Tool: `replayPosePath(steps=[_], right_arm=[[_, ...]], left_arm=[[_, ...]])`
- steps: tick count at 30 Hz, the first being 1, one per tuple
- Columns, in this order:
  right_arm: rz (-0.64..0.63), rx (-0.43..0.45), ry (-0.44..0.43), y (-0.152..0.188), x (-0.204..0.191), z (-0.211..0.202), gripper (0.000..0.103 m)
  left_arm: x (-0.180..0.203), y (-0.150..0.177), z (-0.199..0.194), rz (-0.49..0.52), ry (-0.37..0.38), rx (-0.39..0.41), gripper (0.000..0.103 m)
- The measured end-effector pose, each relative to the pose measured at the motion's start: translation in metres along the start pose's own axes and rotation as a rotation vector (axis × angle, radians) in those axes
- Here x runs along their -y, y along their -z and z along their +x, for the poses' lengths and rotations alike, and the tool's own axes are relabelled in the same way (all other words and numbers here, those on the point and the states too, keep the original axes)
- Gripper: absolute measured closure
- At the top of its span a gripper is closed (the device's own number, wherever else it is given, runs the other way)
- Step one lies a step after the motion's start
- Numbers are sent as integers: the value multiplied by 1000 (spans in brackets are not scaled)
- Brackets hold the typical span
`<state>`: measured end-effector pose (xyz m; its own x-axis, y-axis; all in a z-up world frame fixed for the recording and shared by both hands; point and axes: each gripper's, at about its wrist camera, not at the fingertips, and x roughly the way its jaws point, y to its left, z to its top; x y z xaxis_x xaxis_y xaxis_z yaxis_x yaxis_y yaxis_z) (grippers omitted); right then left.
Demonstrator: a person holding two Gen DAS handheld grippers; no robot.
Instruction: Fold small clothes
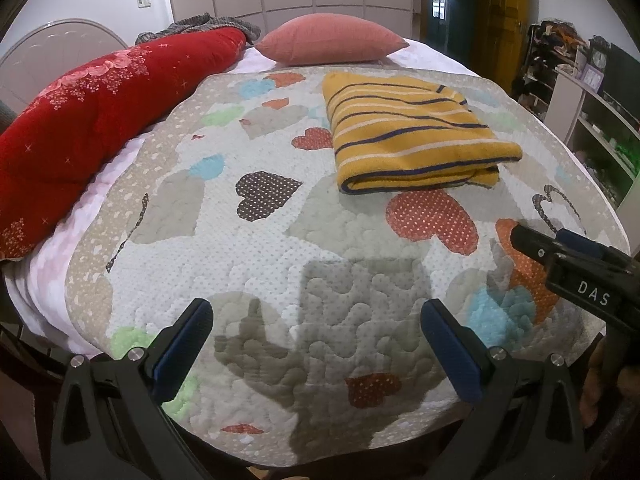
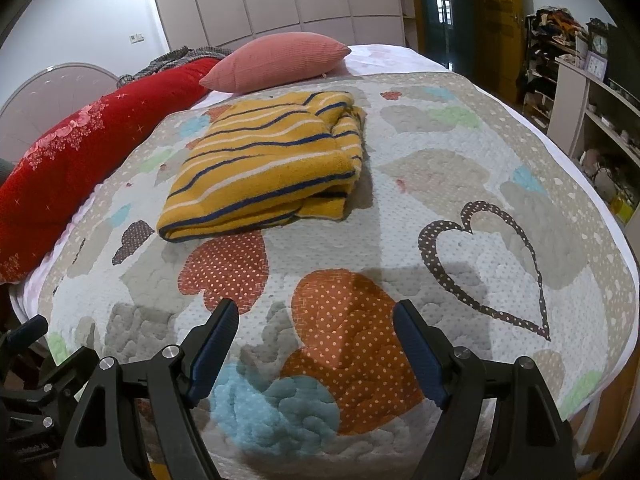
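The folded yellow striped garment (image 1: 416,136) (image 2: 268,168) lies on the heart-patterned quilt (image 1: 280,264) (image 2: 440,208), toward its far edge near the pink pillow (image 1: 332,42) (image 2: 276,62). Both the left gripper (image 1: 318,344) and right gripper (image 2: 316,344) hover over the quilt's near edge, well apart from the garment, jaws wide and holding nothing.

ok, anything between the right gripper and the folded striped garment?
Nothing but bare heart-print quilt between the right gripper and the folded yellow striped garment, as the right wrist view shows.

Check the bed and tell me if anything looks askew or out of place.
Little stands out. The yellow striped garment lies folded on the heart quilt, though its right edge is bunched and its layers do not line up evenly. Both the left gripper and the right gripper are open and clear of it.
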<state>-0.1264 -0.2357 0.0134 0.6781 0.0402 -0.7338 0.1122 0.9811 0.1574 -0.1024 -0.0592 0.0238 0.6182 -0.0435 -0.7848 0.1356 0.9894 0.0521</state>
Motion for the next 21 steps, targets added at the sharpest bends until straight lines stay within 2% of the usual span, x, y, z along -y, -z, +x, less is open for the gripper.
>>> replayPosePath(steps=[13, 17, 21], right_arm=[[10, 0, 18, -2, 9, 9, 19], [-4, -9, 36, -3, 6, 15, 18], [-25, -5, 52, -4, 5, 16, 18]], left_arm=[[6, -2, 14, 12, 27, -37, 0], [0, -4, 17, -9, 42, -25, 0], [-6, -8, 31, -39, 56, -60, 0]])
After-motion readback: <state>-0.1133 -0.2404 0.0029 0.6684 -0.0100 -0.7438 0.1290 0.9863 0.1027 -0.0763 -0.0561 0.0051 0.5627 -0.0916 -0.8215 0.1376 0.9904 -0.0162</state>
